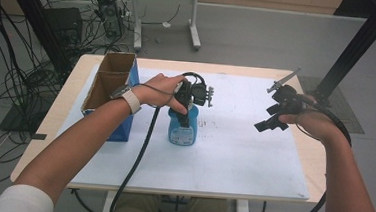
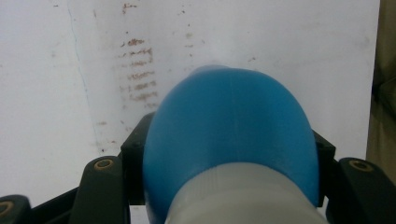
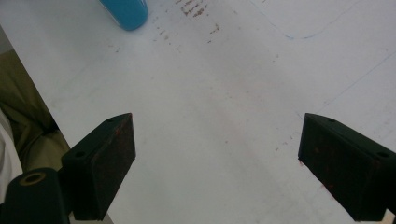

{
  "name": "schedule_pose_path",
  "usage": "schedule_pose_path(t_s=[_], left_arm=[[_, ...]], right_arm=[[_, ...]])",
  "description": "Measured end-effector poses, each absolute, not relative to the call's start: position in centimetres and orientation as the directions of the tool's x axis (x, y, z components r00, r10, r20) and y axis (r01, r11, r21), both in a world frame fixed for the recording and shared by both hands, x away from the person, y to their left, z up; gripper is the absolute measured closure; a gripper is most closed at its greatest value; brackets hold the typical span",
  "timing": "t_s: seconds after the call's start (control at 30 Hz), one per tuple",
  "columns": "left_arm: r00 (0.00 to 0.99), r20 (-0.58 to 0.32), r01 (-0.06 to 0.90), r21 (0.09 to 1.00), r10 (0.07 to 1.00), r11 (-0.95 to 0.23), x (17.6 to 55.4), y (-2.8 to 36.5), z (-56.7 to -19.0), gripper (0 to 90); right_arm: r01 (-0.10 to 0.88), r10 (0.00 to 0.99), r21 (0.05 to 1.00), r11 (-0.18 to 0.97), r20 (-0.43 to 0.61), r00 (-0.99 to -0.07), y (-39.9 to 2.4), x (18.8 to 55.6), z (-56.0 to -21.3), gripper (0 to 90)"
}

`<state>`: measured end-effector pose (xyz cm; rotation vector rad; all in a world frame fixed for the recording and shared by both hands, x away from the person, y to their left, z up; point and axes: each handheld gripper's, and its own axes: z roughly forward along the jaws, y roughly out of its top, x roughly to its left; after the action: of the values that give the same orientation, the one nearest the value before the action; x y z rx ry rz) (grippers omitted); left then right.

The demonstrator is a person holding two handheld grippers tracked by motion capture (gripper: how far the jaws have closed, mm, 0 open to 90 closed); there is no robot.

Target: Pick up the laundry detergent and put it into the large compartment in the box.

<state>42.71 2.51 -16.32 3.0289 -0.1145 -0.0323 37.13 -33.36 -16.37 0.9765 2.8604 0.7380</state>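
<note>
At centre of the high view, the left gripper (image 1: 188, 112) comes down from above onto the blue bottle (image 1: 182, 129), which stands upright on the white counter (image 1: 252, 160) just right of the open cardboard box (image 1: 108, 88); its jaws are clamped against the bottle's shoulder on both sides. At right of that frame, the right gripper (image 1: 271, 113) hangs above bare counter, well apart from the bottle, jaws spread wide with nothing between them.

Even, soft light falls from overhead, and my forearms cast only faint shadows on the white table (image 1: 252, 165). From above, the edges of the frame look slightly soft. Close to my left claw (image 2: 229, 186), the blue bottle (image 2: 229, 135) blurs. My right claw (image 3: 217, 168) looks sharper, its pads dark.
</note>
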Motion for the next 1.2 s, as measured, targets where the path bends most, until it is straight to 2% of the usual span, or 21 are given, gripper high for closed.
schedule_pose_path(t_s=[1.2], left_arm=[[0.998,-0.026,-0.058,0.119,-0.061,-0.991,42.97,2.74,-16.37,39.1]], right_arm=[[0.57,0.588,0.448,0.689,0.116,-0.801,-33.45,36.72,-16.03,11.2]])
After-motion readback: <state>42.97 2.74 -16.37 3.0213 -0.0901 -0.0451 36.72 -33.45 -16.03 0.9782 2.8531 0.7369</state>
